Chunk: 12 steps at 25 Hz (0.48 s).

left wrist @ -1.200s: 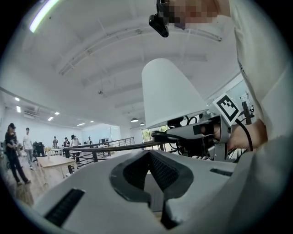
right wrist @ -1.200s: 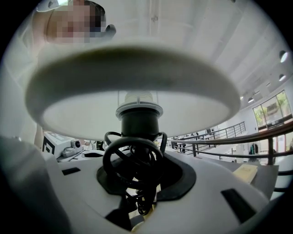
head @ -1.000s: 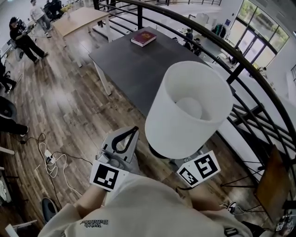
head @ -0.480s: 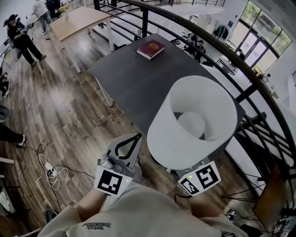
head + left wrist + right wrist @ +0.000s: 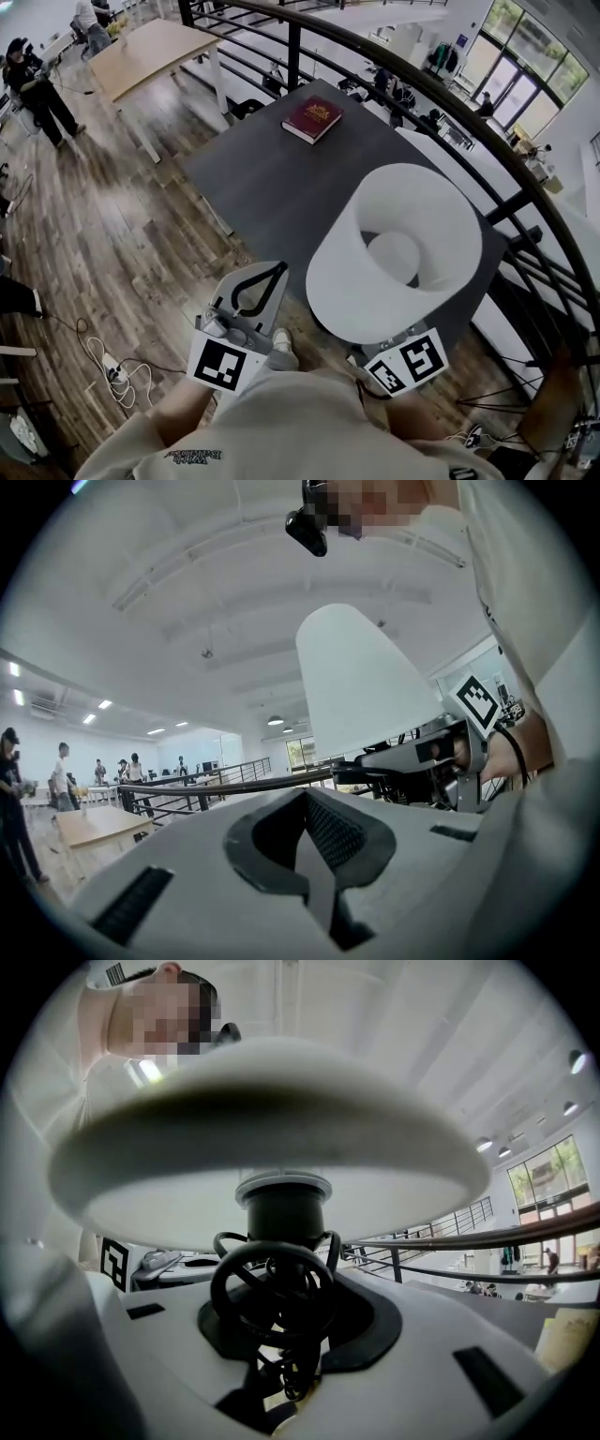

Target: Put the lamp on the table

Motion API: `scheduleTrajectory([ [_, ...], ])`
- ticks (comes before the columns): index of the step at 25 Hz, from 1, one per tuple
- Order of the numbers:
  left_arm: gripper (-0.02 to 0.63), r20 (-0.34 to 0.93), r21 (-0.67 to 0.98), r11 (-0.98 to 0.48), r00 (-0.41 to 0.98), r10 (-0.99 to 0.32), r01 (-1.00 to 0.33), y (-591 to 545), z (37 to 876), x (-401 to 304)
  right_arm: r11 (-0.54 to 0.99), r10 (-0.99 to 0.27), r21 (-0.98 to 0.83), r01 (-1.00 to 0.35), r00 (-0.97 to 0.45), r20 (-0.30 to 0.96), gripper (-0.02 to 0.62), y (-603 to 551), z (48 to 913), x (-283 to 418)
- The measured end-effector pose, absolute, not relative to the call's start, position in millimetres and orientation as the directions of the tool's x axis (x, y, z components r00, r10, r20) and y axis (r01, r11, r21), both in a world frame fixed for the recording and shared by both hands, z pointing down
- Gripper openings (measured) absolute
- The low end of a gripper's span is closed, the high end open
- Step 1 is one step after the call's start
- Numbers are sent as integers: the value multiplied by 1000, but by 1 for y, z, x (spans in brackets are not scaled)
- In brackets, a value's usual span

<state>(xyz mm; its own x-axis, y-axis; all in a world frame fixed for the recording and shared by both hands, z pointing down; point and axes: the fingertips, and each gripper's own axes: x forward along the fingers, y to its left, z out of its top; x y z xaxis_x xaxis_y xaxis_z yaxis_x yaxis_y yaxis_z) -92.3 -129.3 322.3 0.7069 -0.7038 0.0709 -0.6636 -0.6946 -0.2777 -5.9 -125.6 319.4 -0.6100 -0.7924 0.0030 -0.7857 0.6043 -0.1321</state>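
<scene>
Lamp [image 5: 394, 253] stands clamped between the right tongs [image 5: 281, 1321], rising above them

Bright, even indoor daylight; soft shadows; heavy fisheye warping, black vignetted corners.

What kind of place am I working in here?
Probably an upper mezzanine of an open-plan office or lab: a curved black railing, wood floor with work tables, and people nearby.

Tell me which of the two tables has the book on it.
The dark grey table, the nearer one, carries the red book at its far end. The light wooden table farther off shows no book.
</scene>
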Motion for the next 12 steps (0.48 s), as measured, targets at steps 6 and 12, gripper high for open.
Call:
scheduleTrajectory([
  [6,6,83,-256,-706,713,-696,-660,-159,318,-95,585,-805,-160,-795,-594,10,118,-160,312,-9],
  [12,6,108,-223,-707,703,-702,-671,-170,319,-76,611,-784,-143,-778,-621,29,118,-173,312,-2],
])
